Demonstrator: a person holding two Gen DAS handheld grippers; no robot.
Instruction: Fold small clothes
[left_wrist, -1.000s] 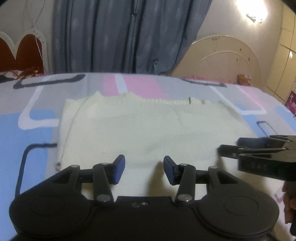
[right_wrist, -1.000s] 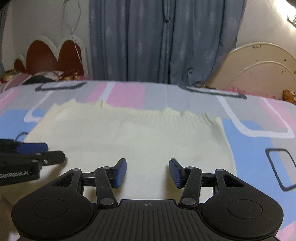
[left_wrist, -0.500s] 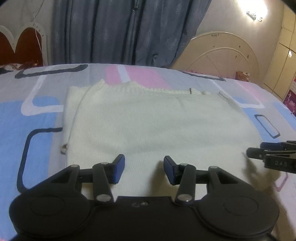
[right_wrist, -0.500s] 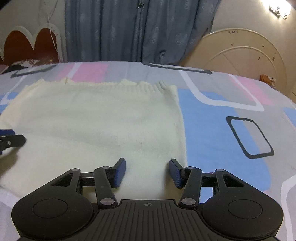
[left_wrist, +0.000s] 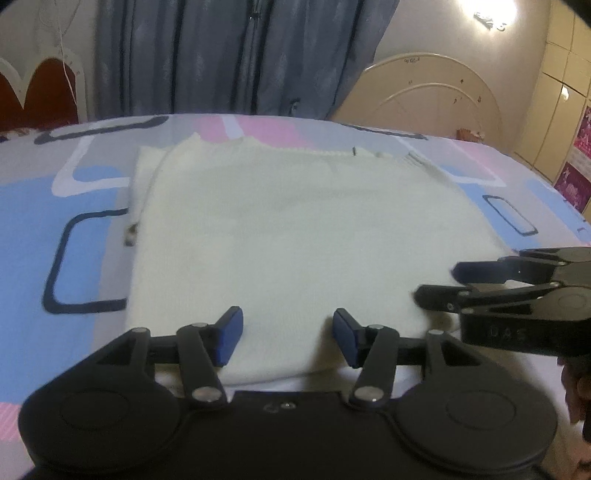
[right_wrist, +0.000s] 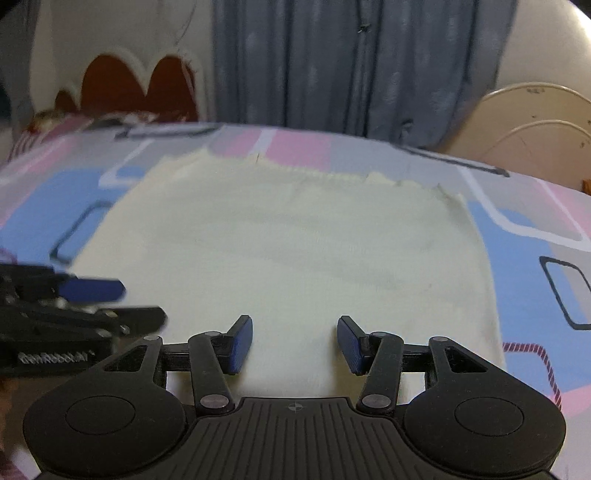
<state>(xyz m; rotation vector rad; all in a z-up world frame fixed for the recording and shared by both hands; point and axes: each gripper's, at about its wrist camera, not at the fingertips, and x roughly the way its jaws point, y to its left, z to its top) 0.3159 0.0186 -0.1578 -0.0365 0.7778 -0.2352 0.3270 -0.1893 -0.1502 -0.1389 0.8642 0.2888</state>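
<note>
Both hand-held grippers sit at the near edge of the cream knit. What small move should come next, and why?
Probably lower both onto the near hem and pinch it: the cream knit lies flat, and the left hand-held gripper, jaws opening, and right hand-held gripper hold nothing.

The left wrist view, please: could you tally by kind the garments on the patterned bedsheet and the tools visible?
Cream knitted garment, lying flat on the patterned pink, blue and grey bedsheet: 1
Black two-finger tools with blue pads: 2, the left tool, jaws opening with nothing between them, and the right tool
Total: 3
</note>
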